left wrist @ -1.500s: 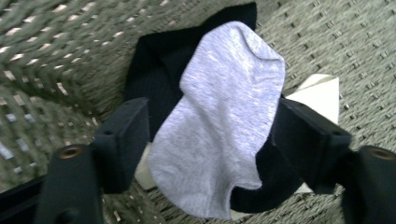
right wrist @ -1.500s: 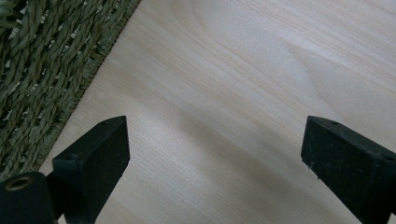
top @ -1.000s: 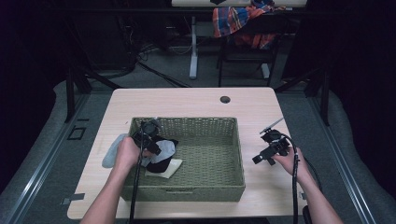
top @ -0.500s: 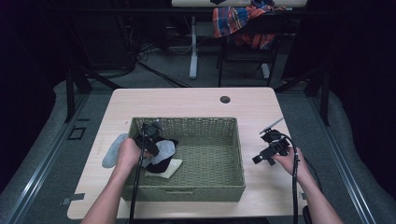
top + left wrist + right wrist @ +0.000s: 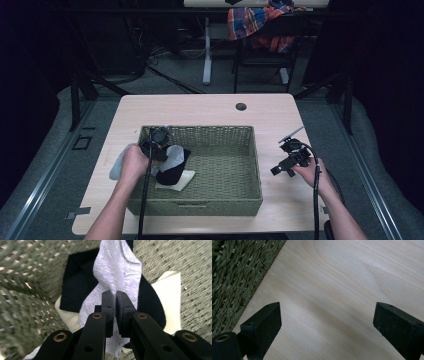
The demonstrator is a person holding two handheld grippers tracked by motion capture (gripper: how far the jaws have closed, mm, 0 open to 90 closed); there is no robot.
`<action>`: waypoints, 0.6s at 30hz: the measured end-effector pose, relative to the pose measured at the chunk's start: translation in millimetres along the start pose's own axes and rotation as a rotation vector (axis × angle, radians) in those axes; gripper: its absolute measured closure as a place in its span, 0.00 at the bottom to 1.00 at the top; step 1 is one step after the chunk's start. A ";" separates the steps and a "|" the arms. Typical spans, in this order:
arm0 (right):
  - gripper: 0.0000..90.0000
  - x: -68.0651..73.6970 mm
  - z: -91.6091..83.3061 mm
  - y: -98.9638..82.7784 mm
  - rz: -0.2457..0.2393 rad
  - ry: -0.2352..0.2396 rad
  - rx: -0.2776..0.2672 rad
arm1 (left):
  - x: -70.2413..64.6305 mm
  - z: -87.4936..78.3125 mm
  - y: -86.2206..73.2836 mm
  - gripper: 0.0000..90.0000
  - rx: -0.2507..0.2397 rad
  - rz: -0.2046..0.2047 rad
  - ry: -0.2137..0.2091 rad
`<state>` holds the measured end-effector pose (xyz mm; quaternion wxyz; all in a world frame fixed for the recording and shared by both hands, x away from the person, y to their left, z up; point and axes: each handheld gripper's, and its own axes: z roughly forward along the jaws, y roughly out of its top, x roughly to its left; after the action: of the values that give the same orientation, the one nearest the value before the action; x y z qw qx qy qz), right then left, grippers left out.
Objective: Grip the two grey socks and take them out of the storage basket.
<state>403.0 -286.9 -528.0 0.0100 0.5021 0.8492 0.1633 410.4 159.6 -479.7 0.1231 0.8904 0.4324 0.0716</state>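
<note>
Between the pads of the left gripper (image 5: 115,298), whose jaws have just been closing, a light grey cotton sock (image 5: 117,272) is pinched; its length runs away from the jaws over a black ribbed sock (image 5: 75,290) and a cream sock (image 5: 170,295) inside the woven green basket (image 5: 225,135). Its lower end is cut off. Well apart, the right gripper (image 5: 283,169) gapes wide over the pale wooden table (image 5: 342,290).

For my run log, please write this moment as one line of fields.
left gripper: jaws just closed, shut on light grey sock | sock: over black sock in woven green basket | right gripper: open, above wooden table
</note>
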 end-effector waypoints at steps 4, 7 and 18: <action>0.09 0.2 -0.1 0.1 0.000 0.000 -0.001 | 1.1 -7.8 -1.2 0.96 -0.015 0.002 -0.002; 0.09 -1.0 -1.8 0.8 -0.017 0.000 0.020 | 2.2 -13.3 -0.9 0.96 -0.027 0.004 -0.001; 0.09 -0.7 -0.5 -0.4 0.004 0.009 -0.004 | 4.8 -31.8 0.8 0.96 -0.066 0.003 -0.006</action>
<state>402.9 -287.8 -527.8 0.0070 0.5032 0.8478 0.1672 406.5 167.9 -448.9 0.1538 0.8865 0.4283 0.0835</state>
